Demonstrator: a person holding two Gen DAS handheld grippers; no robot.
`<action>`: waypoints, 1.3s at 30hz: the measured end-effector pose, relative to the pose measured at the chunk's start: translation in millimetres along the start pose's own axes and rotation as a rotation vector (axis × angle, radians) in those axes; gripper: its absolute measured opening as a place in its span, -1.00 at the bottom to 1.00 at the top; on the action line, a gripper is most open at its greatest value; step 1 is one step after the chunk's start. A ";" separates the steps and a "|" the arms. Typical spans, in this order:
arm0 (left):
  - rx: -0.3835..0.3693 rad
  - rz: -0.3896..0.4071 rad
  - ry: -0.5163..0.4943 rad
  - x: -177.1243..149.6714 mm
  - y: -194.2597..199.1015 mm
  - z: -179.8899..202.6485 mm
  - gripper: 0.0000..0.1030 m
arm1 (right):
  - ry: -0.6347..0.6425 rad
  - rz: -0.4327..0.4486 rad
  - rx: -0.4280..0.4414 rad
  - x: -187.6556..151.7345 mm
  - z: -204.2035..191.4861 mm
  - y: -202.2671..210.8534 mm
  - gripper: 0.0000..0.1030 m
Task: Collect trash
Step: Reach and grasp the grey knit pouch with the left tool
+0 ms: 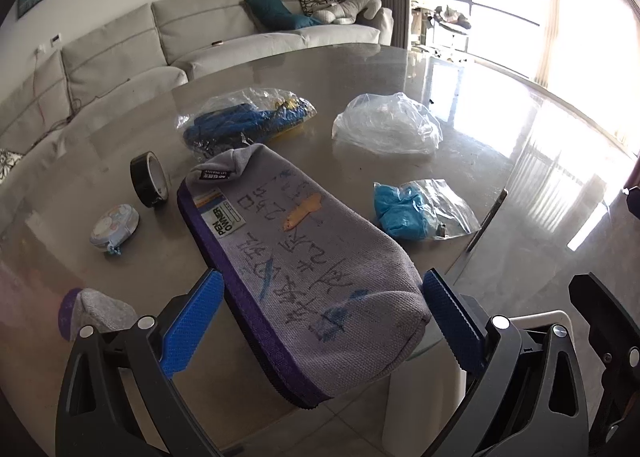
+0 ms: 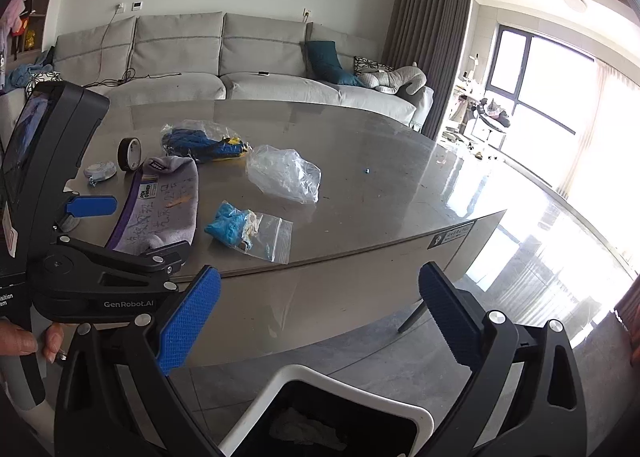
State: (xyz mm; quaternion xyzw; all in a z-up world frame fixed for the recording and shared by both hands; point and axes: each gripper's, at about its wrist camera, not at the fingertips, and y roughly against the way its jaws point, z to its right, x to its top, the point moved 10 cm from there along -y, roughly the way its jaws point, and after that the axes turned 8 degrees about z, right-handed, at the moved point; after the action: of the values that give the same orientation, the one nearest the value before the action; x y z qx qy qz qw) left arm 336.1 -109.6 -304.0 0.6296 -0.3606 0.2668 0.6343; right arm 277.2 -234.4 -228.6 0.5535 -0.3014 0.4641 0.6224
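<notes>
A grey and purple pencil case point(image 1: 312, 257) with handwriting on it sits between the blue pads of my left gripper point(image 1: 322, 297), which touch both its sides. Its near end hangs past the table edge. In the right wrist view the same pencil case point(image 2: 168, 209) is held by the left gripper point(image 2: 136, 229). A crumpled clear plastic bag point(image 2: 284, 173), a zip bag holding blue material point(image 2: 244, 233) and a bag of blue and yellow items point(image 2: 204, 141) lie on the table. My right gripper point(image 2: 320, 297) is open with nothing in it, above a white-rimmed bin point(image 2: 416, 415) with a black liner.
The glossy grey table point(image 2: 380, 161) also bears a black tape roll point(image 2: 130, 153) and a small round pouch point(image 2: 100, 171). A grey sofa point(image 2: 200, 57) stands behind it. A hand point(image 2: 24, 341) grips the left tool's handle. Bright windows are at the right.
</notes>
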 end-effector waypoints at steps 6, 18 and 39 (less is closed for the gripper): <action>0.026 -0.029 0.055 -3.1 -13.5 -9.9 0.91 | -0.013 0.009 0.029 0.2 -9.5 -13.5 0.91; -0.009 0.010 0.030 -13.0 -10.6 -9.4 -0.28 | -0.032 0.038 0.042 3.4 -19.8 -17.1 0.91; 0.010 0.202 0.002 62.1 50.2 -54.6 -0.49 | -0.018 0.012 0.072 5.9 -63.1 -78.8 0.91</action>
State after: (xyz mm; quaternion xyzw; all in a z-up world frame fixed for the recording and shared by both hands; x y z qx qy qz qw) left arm 340.1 -59.4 -221.4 0.5927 -0.4205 0.3318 0.6014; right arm 342.6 -168.4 -268.6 0.5778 -0.2934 0.4737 0.5964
